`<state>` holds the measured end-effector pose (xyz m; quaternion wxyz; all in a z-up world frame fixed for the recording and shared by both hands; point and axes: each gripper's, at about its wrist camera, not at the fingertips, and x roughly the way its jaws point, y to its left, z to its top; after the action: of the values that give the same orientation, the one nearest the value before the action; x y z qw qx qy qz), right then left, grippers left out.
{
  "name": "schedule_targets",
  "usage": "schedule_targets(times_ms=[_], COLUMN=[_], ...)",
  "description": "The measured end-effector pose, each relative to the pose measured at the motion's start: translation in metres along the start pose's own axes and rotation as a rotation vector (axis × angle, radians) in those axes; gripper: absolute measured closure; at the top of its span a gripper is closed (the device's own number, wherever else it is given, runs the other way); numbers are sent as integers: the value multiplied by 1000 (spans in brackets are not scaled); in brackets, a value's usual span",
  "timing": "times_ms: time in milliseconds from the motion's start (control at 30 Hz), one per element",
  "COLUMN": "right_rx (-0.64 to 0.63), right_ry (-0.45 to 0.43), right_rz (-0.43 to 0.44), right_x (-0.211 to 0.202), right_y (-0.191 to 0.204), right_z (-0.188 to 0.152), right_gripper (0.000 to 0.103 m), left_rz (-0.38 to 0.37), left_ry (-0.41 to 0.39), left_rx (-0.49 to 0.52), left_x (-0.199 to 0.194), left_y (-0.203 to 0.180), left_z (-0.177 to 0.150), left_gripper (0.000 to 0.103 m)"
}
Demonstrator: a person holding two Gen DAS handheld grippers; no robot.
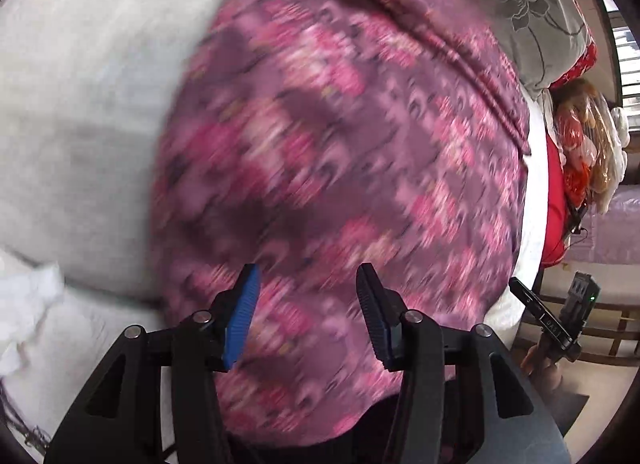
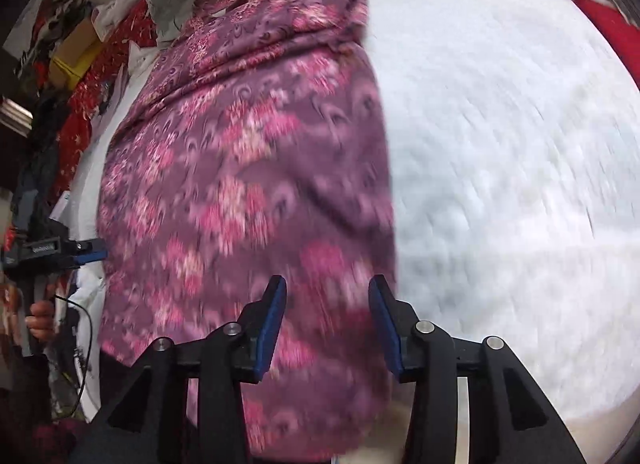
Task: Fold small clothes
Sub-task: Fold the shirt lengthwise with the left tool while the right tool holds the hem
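Note:
A purple garment with a pink flower print (image 1: pixel 340 151) lies spread on a white quilted bed cover (image 1: pixel 80 103). My left gripper (image 1: pixel 308 296) is open and empty, its jaws wide apart just above the garment's near part. In the right wrist view the same garment (image 2: pixel 248 167) lies left of the white cover (image 2: pixel 520 143). My right gripper (image 2: pixel 328 316) is open and empty above the garment's near right edge. The right gripper also shows at the right edge of the left wrist view (image 1: pixel 560 312); the left gripper shows at the left edge of the right wrist view (image 2: pixel 56 252). Both views are blurred.
A grey pillow with a flower pattern (image 1: pixel 532 11) lies beyond the garment. Red cloth (image 1: pixel 556 203) and plastic bags (image 1: pixel 588 143) pile beside the bed. A crumpled white cloth (image 1: pixel 28 304) lies at the left. Clutter and a yellow box (image 2: pixel 72 59) stand at the left.

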<state>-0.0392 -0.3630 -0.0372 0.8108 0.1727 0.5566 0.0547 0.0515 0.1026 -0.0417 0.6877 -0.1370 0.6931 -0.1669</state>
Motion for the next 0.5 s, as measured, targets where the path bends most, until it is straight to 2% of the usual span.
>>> schedule_targets(times_ms=[67, 200, 300, 433, 500], right_rx=[30, 107, 234, 351, 379], right_ry=[9, 44, 38, 5, 1], right_rz=[6, 61, 182, 316, 356], right_x=[-5, -3, 3, 17, 26], right_y=[-12, -41, -69, -88, -91], right_z=[-21, -64, -92, -110, -112], right_gripper=[43, 42, 42, 38, 37], left_rz=[-18, -102, -198, -295, -318], left_ry=[10, 14, 19, 30, 37], left_rx=[-19, -78, -153, -233, -253], left_x=[-3, -5, -2, 9, 15], left_y=[18, 51, 77, 97, 101], left_z=[-16, -38, -50, -62, -68], left_gripper=[55, 53, 50, 50, 44])
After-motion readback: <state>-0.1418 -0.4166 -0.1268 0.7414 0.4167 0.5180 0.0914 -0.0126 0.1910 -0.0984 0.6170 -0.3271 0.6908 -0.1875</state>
